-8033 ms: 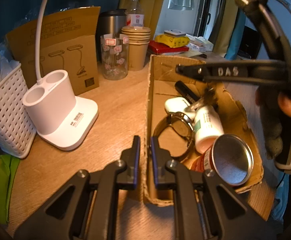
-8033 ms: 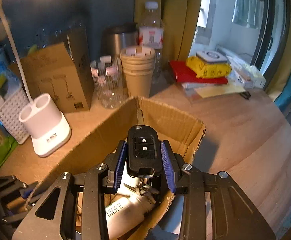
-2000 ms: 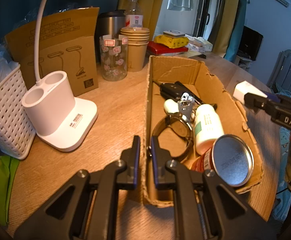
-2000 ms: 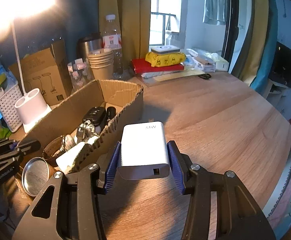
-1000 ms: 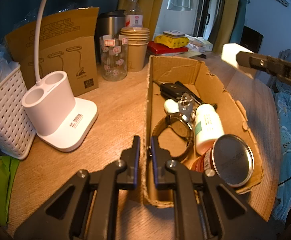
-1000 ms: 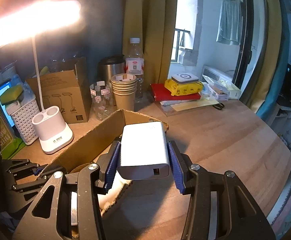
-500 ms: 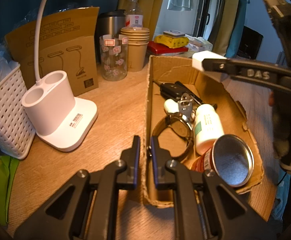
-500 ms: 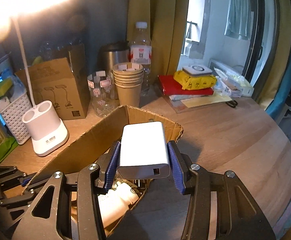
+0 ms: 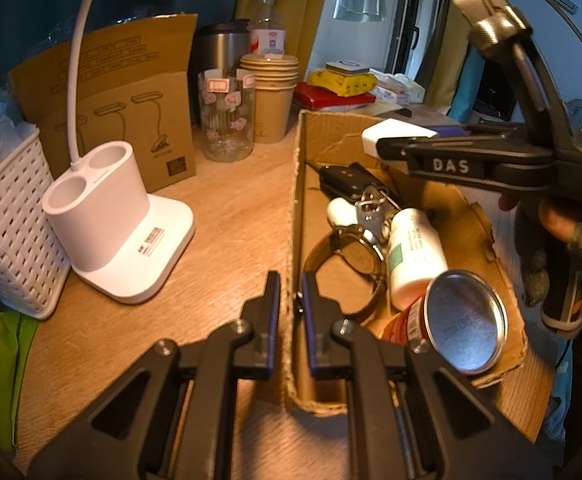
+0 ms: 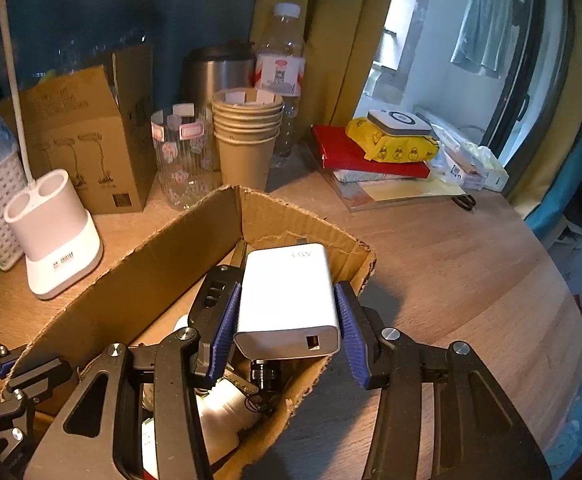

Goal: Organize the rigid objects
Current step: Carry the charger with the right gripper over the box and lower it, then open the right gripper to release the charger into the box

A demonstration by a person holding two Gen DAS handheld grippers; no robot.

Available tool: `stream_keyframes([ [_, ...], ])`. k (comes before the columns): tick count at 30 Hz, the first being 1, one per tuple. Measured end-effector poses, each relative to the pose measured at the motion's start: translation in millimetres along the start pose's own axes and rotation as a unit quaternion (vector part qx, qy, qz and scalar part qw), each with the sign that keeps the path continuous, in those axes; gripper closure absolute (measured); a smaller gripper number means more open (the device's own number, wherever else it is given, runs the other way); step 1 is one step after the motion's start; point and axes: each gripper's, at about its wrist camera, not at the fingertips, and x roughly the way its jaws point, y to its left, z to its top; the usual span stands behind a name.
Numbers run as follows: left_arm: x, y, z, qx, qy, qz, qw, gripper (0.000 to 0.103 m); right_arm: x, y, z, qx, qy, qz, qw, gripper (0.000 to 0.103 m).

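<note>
The right gripper (image 10: 287, 320) is pinching a white charger block (image 10: 289, 300) between its blue fingers (image 10: 223, 332), which are pressing on the block's two long side faces. The block's long axis is running along the fingers, port end facing the camera, far end pointing down toward the far corner of the cardboard box (image 10: 147, 268). The block is hanging above the open box, over the far end where the black car key (image 9: 343, 178) is lying; it is not touching the contents. In the left wrist view the charger block (image 9: 395, 136) is showing above the box's far wall, clear of the pill bottle (image 9: 413, 256), the watch (image 9: 347, 268) and the tin can (image 9: 463, 328) at the near end. Judgement: the free floor lies straight below and slightly ahead of the block, so the drop calls only for lowering. The left gripper (image 9: 291, 312) is clamping the near wall of the box on the tabletop (image 9: 227, 216), fingers pressed together on the cardboard edge, steadying it
</note>
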Motion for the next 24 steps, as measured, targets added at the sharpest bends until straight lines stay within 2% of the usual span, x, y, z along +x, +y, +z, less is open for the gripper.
stream_keyframes([
  [4,0,0,0,0.000,0.000,-0.001,1.0000,0.092,16,5,-1,-0.009,0.026,-0.013,1.000,0.053],
  [14,0,0,1,0.000,0.000,-0.002,1.0000,0.092,21,12,-3,-0.023,0.033,-0.047,0.998,0.053],
  [24,0,0,1,-0.002,0.000,-0.002,1.0000,0.092,16,12,-4,-0.013,0.034,-0.025,0.999,0.051],
])
